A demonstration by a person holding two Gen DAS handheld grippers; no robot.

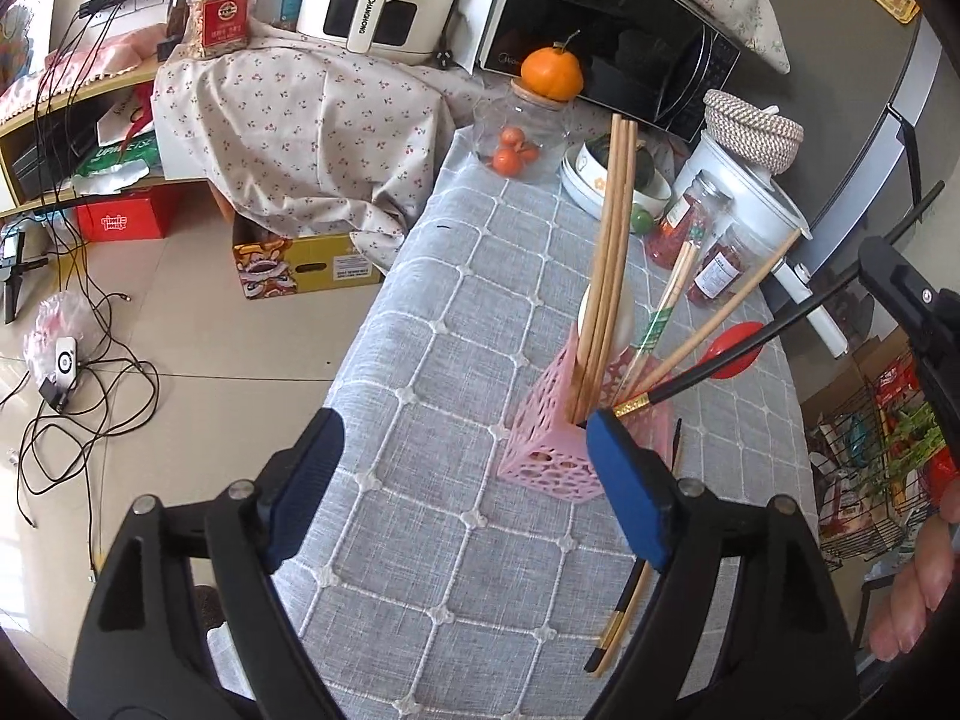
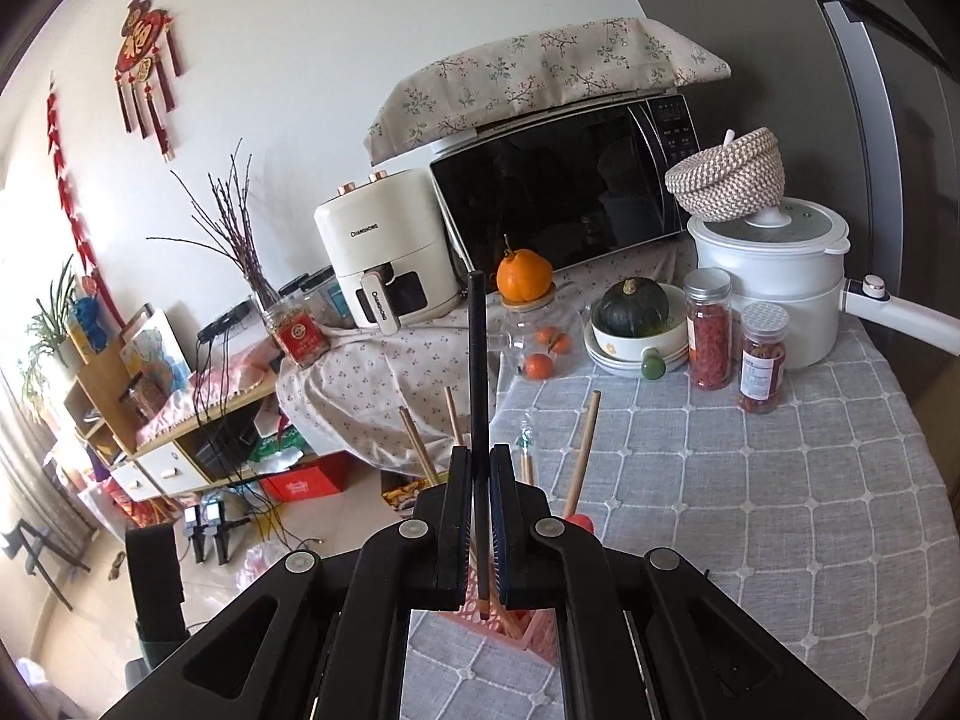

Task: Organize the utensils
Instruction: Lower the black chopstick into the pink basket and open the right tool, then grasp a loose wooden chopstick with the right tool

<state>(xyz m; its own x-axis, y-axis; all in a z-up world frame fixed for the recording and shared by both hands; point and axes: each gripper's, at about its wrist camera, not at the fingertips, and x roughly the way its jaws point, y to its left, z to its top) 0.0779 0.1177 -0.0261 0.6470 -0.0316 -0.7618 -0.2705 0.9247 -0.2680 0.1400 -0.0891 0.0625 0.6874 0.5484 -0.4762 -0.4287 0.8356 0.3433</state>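
A pink perforated utensil holder [image 1: 564, 450] stands on the grey checked tablecloth [image 1: 456, 312]. It holds several wooden chopsticks [image 1: 612, 252], a white spoon and a red spoon [image 1: 735, 348]. My right gripper [image 2: 479, 462] is shut on a black chopstick [image 2: 477, 360], whose gold-banded end [image 1: 633, 405] sits at the holder's rim. The holder shows below the right gripper [image 2: 528, 630]. My left gripper [image 1: 462, 468] is open and empty, just in front of the holder. Another chopstick pair [image 1: 618, 624] lies on the cloth under its right finger.
At the table's back stand a glass jar with oranges [image 1: 522, 138], stacked bowls with a squash [image 2: 636, 324], two red-filled jars [image 2: 711, 336], a white cooker [image 2: 774, 276], a microwave [image 2: 564, 192] and an air fryer [image 2: 384, 252]. The floor at left has cables and boxes [image 1: 300, 264].
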